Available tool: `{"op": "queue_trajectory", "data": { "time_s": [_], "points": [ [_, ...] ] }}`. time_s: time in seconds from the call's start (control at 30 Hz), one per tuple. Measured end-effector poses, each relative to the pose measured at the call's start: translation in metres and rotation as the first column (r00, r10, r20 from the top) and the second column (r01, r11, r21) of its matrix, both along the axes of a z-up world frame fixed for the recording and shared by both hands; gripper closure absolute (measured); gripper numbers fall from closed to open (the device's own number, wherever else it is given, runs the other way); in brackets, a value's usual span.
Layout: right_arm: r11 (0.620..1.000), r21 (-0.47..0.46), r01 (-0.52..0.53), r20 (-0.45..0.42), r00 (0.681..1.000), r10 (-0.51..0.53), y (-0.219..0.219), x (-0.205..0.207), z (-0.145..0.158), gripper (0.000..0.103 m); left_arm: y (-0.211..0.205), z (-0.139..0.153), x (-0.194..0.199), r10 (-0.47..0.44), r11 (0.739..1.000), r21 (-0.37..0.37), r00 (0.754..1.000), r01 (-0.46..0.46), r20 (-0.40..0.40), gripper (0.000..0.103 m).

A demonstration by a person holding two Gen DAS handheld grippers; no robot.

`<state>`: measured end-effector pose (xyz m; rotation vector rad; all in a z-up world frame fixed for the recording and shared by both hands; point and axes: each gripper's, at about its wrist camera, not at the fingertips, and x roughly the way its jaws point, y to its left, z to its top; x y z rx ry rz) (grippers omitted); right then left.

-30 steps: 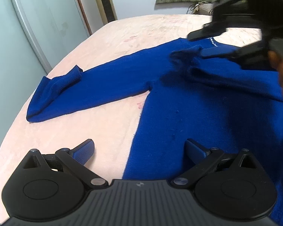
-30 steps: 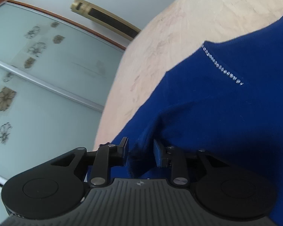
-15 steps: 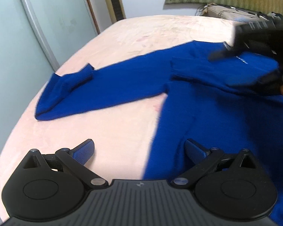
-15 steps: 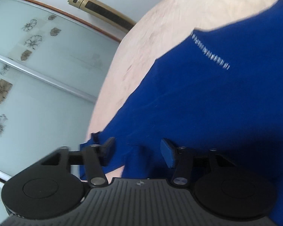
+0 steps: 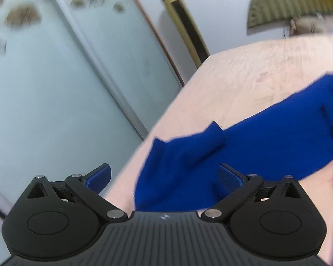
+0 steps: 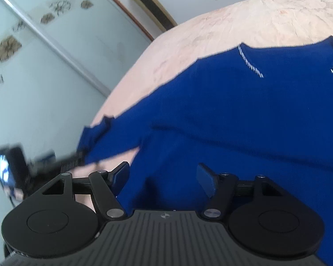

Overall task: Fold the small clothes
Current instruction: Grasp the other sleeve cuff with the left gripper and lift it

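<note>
A royal-blue sweater (image 6: 244,110) lies spread on a pale pink bed (image 6: 255,20), its neckline trimmed with silver beads (image 6: 249,63). Its left sleeve (image 5: 222,153) stretches toward the bed's left edge, cuff end folded over. My left gripper (image 5: 164,178) hovers open over that cuff end, nothing between its blue pads. My right gripper (image 6: 163,177) is over the sweater's body near the armpit; its jaws are opening and the pads stand apart from the cloth below. The left gripper (image 6: 73,161) shows as a dark blur at the cuff in the right wrist view.
Frosted sliding doors (image 5: 66,88) with flower decals run along the bed's left side. A gold and black upright post (image 5: 184,24) stands in the corner. An olive ribbed headboard (image 5: 288,2) is at the far end. The bed edge (image 5: 144,150) drops off right beside the cuff.
My right gripper has let go of the fabric it pinched near the shoulder and pulled back. My left gripper has swung left from the sweater's body to the sleeve cuff.
</note>
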<state>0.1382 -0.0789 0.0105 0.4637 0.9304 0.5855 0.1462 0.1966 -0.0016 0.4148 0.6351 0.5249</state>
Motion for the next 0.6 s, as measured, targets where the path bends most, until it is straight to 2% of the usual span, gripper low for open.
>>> {"op": "queue_trajectory", "data": {
  "time_s": [0.17,0.33,0.4,0.47,0.5,0.53,0.6],
  "points": [
    [1.0,-0.008,-0.013,-0.01,1.0,0.013,-0.007,-0.017,-0.008,0.027,-0.006,-0.021,0.027,-0.048,0.989,0.138,0.999,0.051,-0.024,0.001],
    [1.0,0.015,0.002,-0.017,1.0,-0.002,-0.016,-0.023,-0.011,0.027,-0.004,-0.034,0.045,-0.1,0.98,0.166,0.994,0.105,-0.037,0.001],
    [1.0,0.019,0.004,-0.017,1.0,-0.003,-0.016,-0.021,-0.01,0.027,0.003,-0.036,0.052,-0.091,0.987,0.131,0.995,0.095,-0.038,0.003],
    [1.0,0.021,0.001,-0.01,1.0,-0.001,-0.014,-0.021,-0.01,0.025,0.013,-0.036,0.06,-0.072,0.995,0.072,0.997,0.074,-0.04,0.031],
    [1.0,0.022,-0.001,-0.005,1.0,0.001,-0.014,-0.023,-0.01,0.025,0.019,-0.036,0.066,-0.056,0.998,0.026,0.997,0.058,-0.056,0.063],
    [1.0,0.022,-0.003,0.0,1.0,0.003,-0.013,-0.023,-0.011,0.024,0.024,-0.037,0.069,-0.043,0.999,-0.022,0.997,0.041,-0.07,0.086],
    [1.0,0.02,-0.006,0.011,1.0,0.006,-0.015,-0.025,-0.011,0.024,0.035,-0.032,0.068,-0.02,0.994,-0.111,0.998,0.013,-0.055,0.093]
  ]
}}
